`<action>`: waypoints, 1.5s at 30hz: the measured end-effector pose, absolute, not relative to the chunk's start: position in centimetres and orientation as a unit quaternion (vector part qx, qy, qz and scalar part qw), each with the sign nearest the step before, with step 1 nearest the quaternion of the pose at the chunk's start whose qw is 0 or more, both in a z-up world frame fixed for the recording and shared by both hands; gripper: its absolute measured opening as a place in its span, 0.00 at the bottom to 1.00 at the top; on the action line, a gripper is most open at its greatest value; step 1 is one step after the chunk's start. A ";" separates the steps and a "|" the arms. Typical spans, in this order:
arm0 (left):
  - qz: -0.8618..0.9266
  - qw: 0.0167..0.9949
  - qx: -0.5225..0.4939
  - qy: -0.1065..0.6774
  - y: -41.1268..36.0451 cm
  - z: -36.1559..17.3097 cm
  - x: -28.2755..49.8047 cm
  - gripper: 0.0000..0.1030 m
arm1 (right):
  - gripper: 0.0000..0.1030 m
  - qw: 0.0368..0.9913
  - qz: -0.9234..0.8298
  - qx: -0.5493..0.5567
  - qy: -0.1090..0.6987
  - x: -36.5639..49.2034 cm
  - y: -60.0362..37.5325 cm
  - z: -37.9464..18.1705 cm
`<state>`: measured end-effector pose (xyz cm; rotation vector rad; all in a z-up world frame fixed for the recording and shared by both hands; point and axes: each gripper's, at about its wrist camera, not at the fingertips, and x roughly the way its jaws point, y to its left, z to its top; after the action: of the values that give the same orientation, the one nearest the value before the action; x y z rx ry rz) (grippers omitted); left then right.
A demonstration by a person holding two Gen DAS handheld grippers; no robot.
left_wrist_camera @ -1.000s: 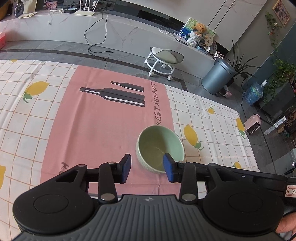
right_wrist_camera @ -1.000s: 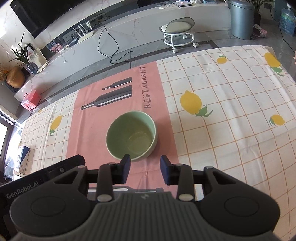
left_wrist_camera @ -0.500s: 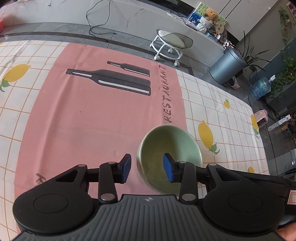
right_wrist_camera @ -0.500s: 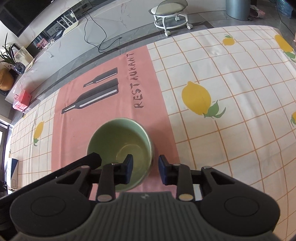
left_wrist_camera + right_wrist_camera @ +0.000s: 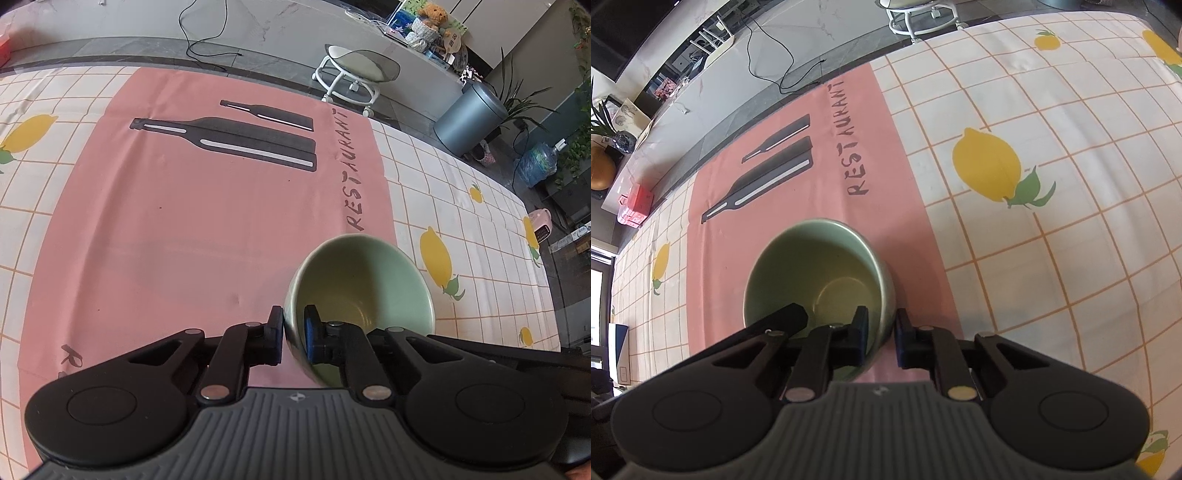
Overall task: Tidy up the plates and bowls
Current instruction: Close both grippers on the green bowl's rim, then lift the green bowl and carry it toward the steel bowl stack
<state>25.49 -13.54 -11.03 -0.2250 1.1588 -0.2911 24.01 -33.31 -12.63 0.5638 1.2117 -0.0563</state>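
Observation:
A pale green bowl (image 5: 369, 280) stands upright on the pink placemat (image 5: 184, 229). My left gripper (image 5: 293, 325) straddles its near left rim, one finger outside and one inside. Its jaws are closing and both pads sit against the bowl wall. From the right wrist view the same bowl (image 5: 812, 266) fills the centre. There my right gripper (image 5: 881, 325) straddles the near right rim, its left finger inside and its right finger outside. These jaws are closing too, with the wall pinched between the pads. Part of the left gripper's black body (image 5: 775, 325) shows over the bowl's left side.
The placemat lies on a lemon-print checked tablecloth (image 5: 1052, 240). Beyond the table's far edge stand a white wheeled stool (image 5: 354, 74) and a grey bin (image 5: 469, 118). A cable (image 5: 207, 44) trails on the floor.
Both grippers have come down and forward onto the bowl. Their jaws, wide a second ago, have narrowed onto the rim from opposite sides. The bowl has stayed in place.

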 end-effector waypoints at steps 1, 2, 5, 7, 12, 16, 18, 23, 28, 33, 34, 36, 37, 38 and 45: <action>-0.134 0.821 -0.100 0.545 -13.6 -11.0 25.5 0.11 | 0.12 0.783 -0.027 0.264 0.563 24.0 -33.3 -12.6; -0.134 0.822 -0.097 0.545 -13.6 -10.9 25.4 0.11 | 0.12 0.781 -0.027 0.266 0.564 23.9 -33.3 -12.6; -0.133 0.825 -0.095 0.541 -13.2 -10.2 24.9 0.11 | 0.11 0.784 -0.024 0.265 0.561 23.5 -33.0 -12.2; -0.132 0.828 -0.097 0.536 -13.0 -9.2 24.5 0.11 | 0.11 0.787 -0.019 0.266 0.556 23.2 -32.9 -11.6; -0.119 0.839 -0.092 0.524 -12.5 -6.0 22.7 0.11 | 0.11 0.791 -0.001 0.278 0.545 21.9 -32.5 -9.5; -0.118 0.849 -0.101 0.505 -12.0 -3.3 20.5 0.11 | 0.11 0.801 0.016 0.280 0.528 19.8 -32.2 -6.8; -0.119 0.849 -0.110 0.503 -11.7 -2.2 19.6 0.11 | 0.12 0.809 0.023 0.278 0.517 18.6 -32.1 -5.4; -0.121 0.864 -0.111 0.475 -11.6 0.9 16.4 0.10 | 0.12 0.826 0.034 0.271 0.493 15.1 -31.8 -2.0; -0.120 0.864 -0.114 0.475 -11.8 2.2 13.3 0.11 | 0.11 0.832 0.045 0.267 0.485 11.7 -31.9 -0.1; -0.134 0.855 -0.128 0.485 -11.7 2.2 10.4 0.11 | 0.11 0.836 0.049 0.261 0.481 8.4 -32.4 0.9; -0.138 0.854 -0.129 0.485 -11.7 2.3 9.8 0.11 | 0.11 0.837 0.049 0.260 0.479 7.5 -32.6 1.1; -0.146 0.852 -0.129 0.485 -11.9 2.3 8.7 0.12 | 0.11 0.837 0.050 0.262 0.478 6.0 -33.0 1.2; -0.150 0.851 -0.130 0.486 -11.9 2.3 7.9 0.12 | 0.11 0.836 0.050 0.264 0.478 5.2 -33.2 1.2; -0.153 0.850 -0.129 0.488 -12.1 2.1 7.3 0.12 | 0.11 0.835 0.049 0.266 0.479 4.4 -33.4 1.1; -0.165 0.830 -0.124 0.518 -13.0 -0.5 5.2 0.12 | 0.11 0.822 0.032 0.281 0.495 0.5 -34.5 -1.0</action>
<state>5.16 -13.02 -0.49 -0.2628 1.0979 -0.3510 0.48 -34.53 -1.01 0.5970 1.0525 0.0674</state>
